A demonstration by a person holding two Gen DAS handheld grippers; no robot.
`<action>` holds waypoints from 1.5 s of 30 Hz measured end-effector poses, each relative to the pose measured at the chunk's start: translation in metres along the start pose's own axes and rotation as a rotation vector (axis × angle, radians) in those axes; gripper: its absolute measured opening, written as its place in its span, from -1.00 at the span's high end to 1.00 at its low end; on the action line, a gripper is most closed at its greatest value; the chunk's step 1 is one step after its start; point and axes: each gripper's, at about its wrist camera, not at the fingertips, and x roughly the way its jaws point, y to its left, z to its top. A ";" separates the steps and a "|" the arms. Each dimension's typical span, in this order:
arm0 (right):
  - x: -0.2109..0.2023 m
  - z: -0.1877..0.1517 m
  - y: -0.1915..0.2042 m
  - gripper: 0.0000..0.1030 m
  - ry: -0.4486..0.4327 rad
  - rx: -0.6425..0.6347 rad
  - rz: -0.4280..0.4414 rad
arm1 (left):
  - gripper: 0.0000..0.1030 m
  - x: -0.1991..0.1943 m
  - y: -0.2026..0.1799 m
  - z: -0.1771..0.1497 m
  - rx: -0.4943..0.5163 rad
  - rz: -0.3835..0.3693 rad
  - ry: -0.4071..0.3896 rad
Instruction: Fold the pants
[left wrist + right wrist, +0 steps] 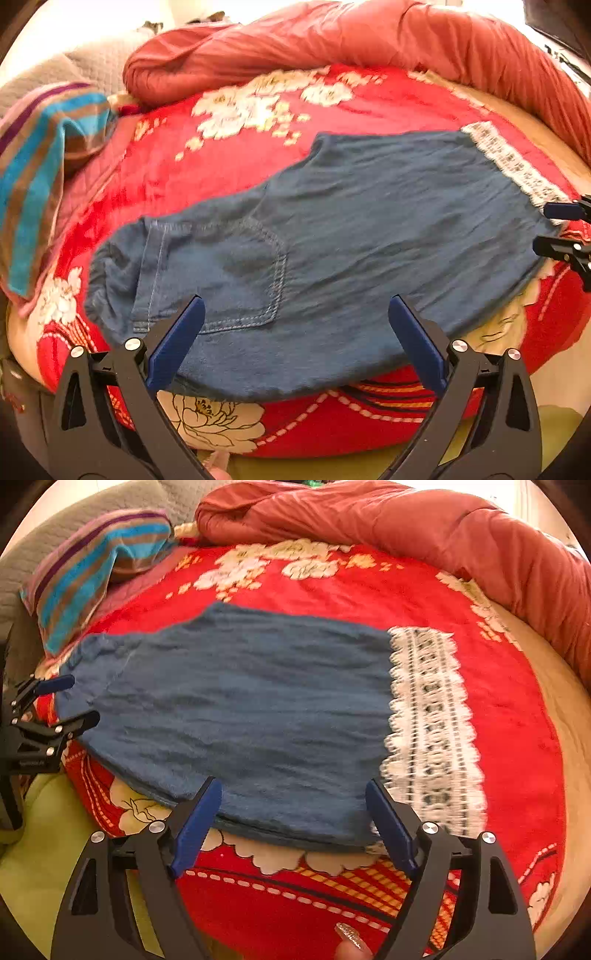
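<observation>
Lying flat on the red floral bed blanket (517, 701), the blue pants (240, 709) look soft, light, limp; both claws, left (295, 332) and right (295, 812), gape wide and empty — pinch the near edge at waistband (110, 280) and lace hem (432, 720).

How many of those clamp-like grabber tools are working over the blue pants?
2. The left gripper hangs open over the pocket end of the blue pants, near the waist. The right gripper hangs open at the other end, beside the white lace hem. Neither holds cloth.
</observation>
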 end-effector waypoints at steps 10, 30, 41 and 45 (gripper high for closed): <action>-0.035 0.002 -0.039 -0.73 -0.100 0.102 -0.009 | -0.81 -0.015 -0.009 0.008 0.006 0.030 -0.040; -0.052 -0.012 -0.088 -0.76 -0.178 0.226 -0.013 | -0.81 -0.022 -0.054 0.061 0.068 -0.054 -0.075; -0.032 -0.030 -0.100 -0.76 -0.146 0.288 0.049 | -0.81 0.008 -0.089 0.112 0.105 -0.159 -0.030; -0.025 -0.033 -0.105 -0.76 -0.137 0.315 0.071 | -0.81 0.025 -0.104 0.131 0.141 -0.176 -0.012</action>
